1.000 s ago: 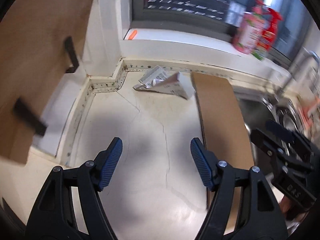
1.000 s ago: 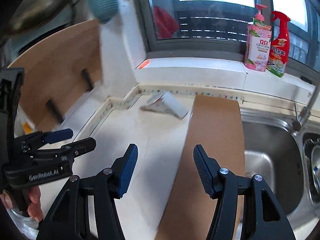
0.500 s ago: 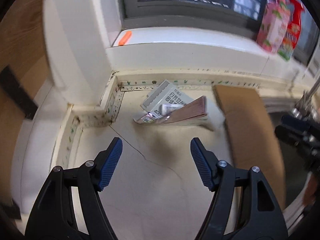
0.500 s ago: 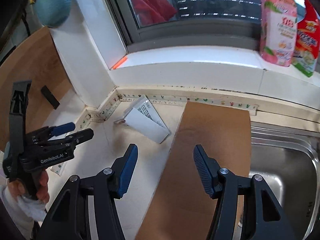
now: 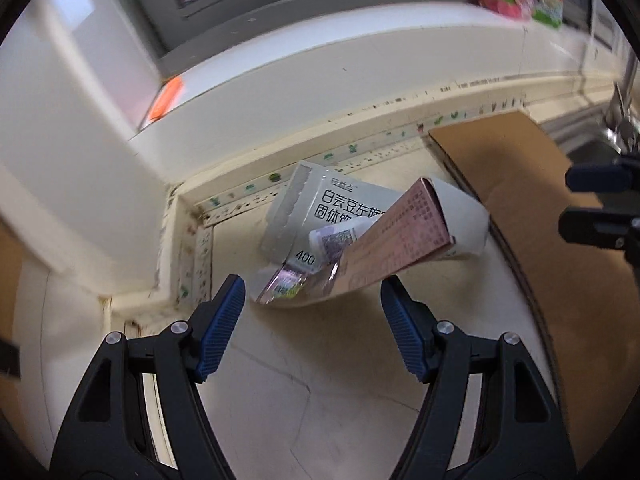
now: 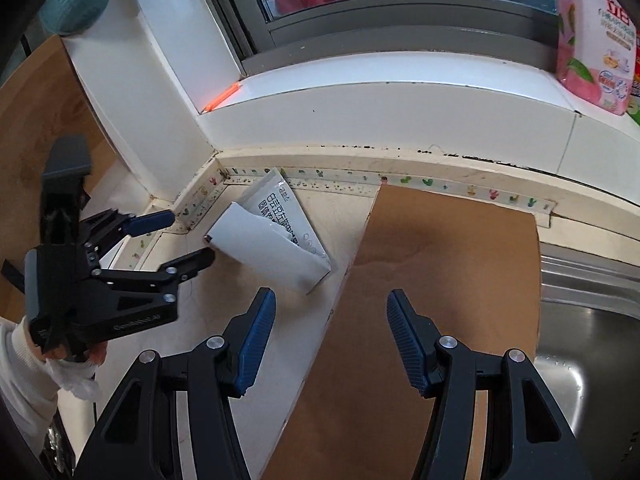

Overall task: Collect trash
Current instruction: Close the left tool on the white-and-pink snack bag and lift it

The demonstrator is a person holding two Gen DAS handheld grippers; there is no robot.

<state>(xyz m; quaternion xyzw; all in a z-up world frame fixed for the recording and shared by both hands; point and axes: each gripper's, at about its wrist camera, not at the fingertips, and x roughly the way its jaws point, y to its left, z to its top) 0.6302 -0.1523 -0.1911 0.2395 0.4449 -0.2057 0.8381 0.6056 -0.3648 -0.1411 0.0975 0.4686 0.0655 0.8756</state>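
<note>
A pile of flattened packaging lies in the counter's back corner: a pink flattened box (image 5: 396,236) resting on a white printed pouch (image 5: 320,208). In the right wrist view the same trash shows as a white pouch (image 6: 268,240). My left gripper (image 5: 312,328) is open, its fingers just short of the pile's near edge and straddling it; it also shows in the right wrist view (image 6: 188,238). My right gripper (image 6: 330,336) is open and empty, above the left edge of a brown board (image 6: 440,280); its tips show in the left wrist view (image 5: 596,204).
The brown board (image 5: 532,216) lies on the cream counter (image 5: 304,392) right of the trash. A steel sink (image 6: 592,320) is at the right. A pink refill pouch (image 6: 588,36) stands on the white window sill (image 6: 400,92). A white pillar (image 5: 72,152) bounds the corner at left.
My left gripper has moved forward toward the corner, so the trash pile now sits just ahead of its open fingers. My right gripper has also moved forward over the board. Both stayed open.
</note>
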